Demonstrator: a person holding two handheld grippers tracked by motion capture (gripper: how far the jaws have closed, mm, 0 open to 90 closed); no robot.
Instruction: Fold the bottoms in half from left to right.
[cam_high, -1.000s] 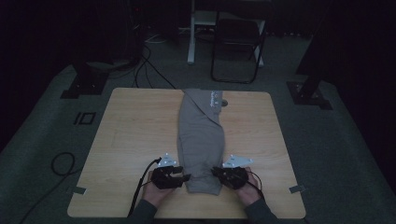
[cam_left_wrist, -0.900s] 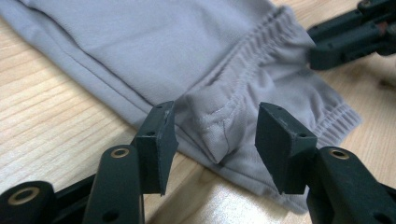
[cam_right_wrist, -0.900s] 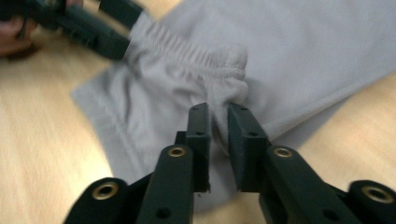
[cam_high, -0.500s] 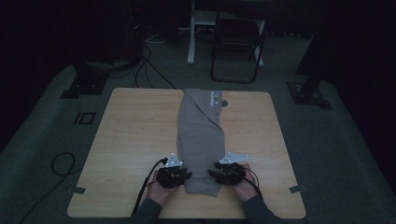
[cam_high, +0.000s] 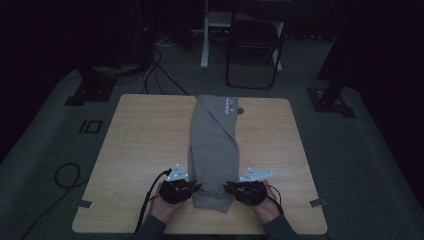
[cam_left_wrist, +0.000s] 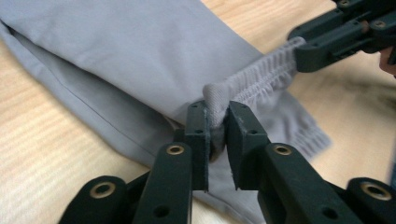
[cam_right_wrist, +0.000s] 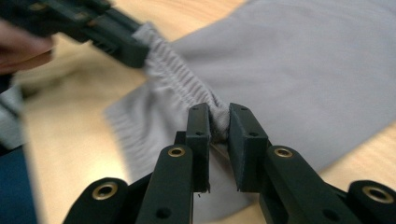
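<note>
A grey garment (cam_high: 212, 145) lies folded lengthwise down the middle of the wooden table (cam_high: 140, 150). Its near end has an elastic gathered band (cam_left_wrist: 261, 77). My left gripper (cam_high: 196, 187) pinches the band's left corner; in the left gripper view its jaws (cam_left_wrist: 216, 112) have just been closing and now press a fold of cloth. My right gripper (cam_high: 227, 187) holds the band's other corner, and its jaws (cam_right_wrist: 218, 114) have likewise just closed on the cloth. Each gripper view shows the other gripper (cam_left_wrist: 327, 32) (cam_right_wrist: 93, 28) clamped on the far end of the stretched band.
A small label (cam_high: 230, 106) marks the garment's far end. Behind the table stand a dark chair (cam_high: 255, 45) and a white post (cam_high: 205, 45). Black stand feet (cam_high: 90, 92) (cam_high: 330, 102) sit on the floor at both sides, and a cable (cam_high: 67, 175) loops at the left.
Both grippers have drawn in onto the corners of the garment's near band and shut on it. The band is now slightly raised and stretched between them.
</note>
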